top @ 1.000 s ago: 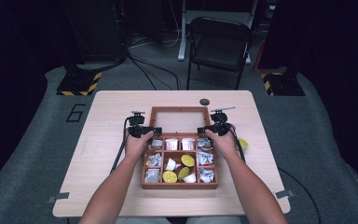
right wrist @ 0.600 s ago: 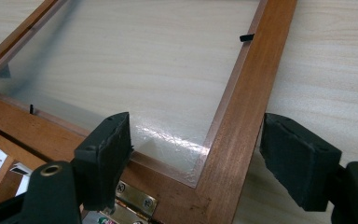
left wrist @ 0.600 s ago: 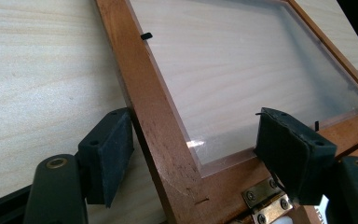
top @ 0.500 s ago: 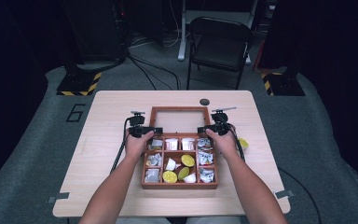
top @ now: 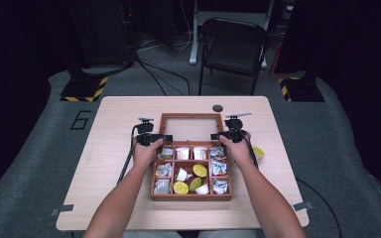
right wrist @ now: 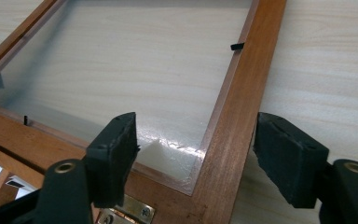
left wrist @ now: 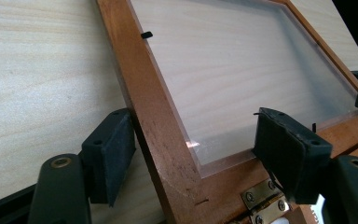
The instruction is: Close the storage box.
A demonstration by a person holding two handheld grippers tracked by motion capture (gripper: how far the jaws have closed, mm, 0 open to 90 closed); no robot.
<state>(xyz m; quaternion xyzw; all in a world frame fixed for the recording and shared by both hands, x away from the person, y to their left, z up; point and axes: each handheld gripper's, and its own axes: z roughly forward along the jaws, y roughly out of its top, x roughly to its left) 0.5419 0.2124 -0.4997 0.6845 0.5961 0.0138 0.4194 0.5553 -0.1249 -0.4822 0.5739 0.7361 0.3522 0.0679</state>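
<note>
At the table's (top: pixel 119 114) centre, we see the wooden box's (top: pixel 191 196) glass lid (top: pixel 191 128) lying open at 12 o'clock; left gripper (left wrist: pixel 193 161) and right gripper (right wrist: pixel 196 156) jaws, just closing, straddle its side rails, still spread.

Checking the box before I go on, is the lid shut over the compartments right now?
No, the lid lies folded back flat on the table, leaving the box compartments uncovered.

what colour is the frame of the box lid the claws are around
Reddish-brown wood, around a clear pane; the lid frame shows best in the left gripper view.
</note>
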